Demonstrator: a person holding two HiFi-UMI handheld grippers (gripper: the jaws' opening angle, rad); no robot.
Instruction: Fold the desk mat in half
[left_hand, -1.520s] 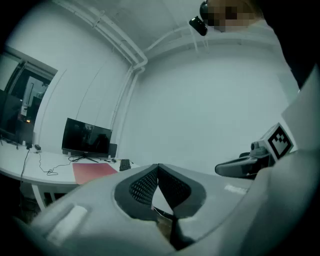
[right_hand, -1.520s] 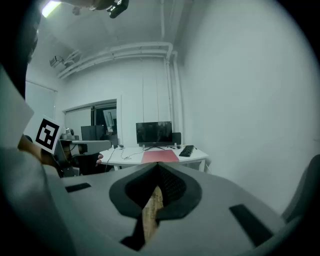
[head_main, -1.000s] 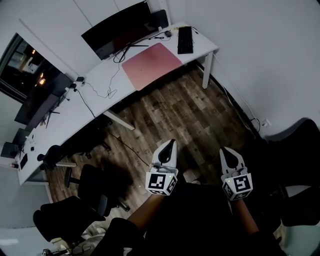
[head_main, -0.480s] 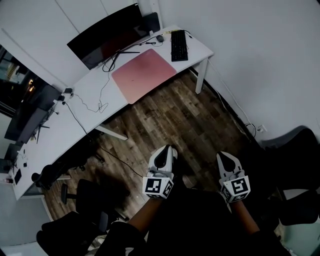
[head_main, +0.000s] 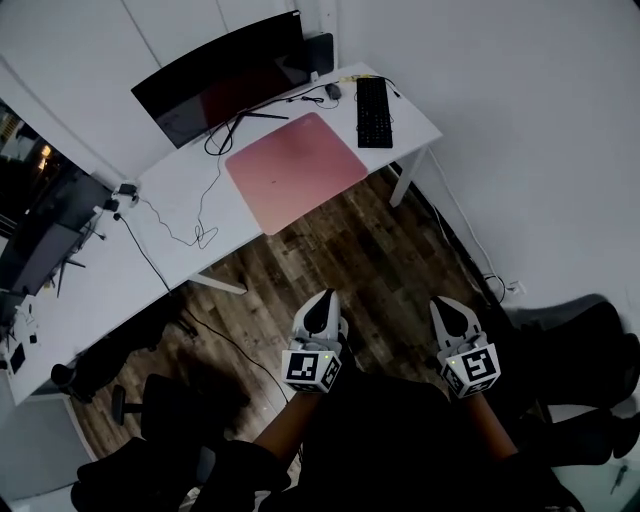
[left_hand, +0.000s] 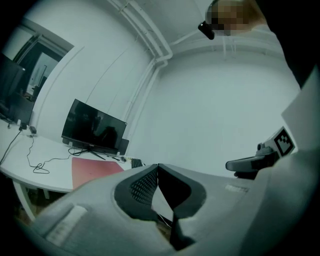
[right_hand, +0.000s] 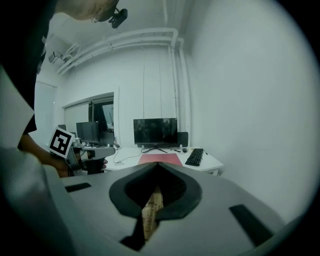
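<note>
A pink desk mat (head_main: 295, 168) lies flat and unfolded on the white desk (head_main: 170, 190), in front of a curved dark monitor (head_main: 220, 70). It also shows as a red patch in the left gripper view (left_hand: 92, 170) and in the right gripper view (right_hand: 159, 159). My left gripper (head_main: 325, 299) and right gripper (head_main: 447, 305) hang side by side over the wooden floor, well short of the desk. Both are shut with nothing between their jaws. The tips meet in the left gripper view (left_hand: 158, 165) and the right gripper view (right_hand: 158, 163).
A black keyboard (head_main: 372, 97) lies right of the mat near the desk's end. Cables (head_main: 195, 215) trail across the desk left of the mat. A second monitor (head_main: 45, 250) stands on the desk's left stretch. Dark office chairs (head_main: 160, 400) stand at lower left, another (head_main: 585, 340) at right.
The desk and mat sit nearer and more central in the head view than before. Both grippers have travelled across the floor toward the desk, still shut.
</note>
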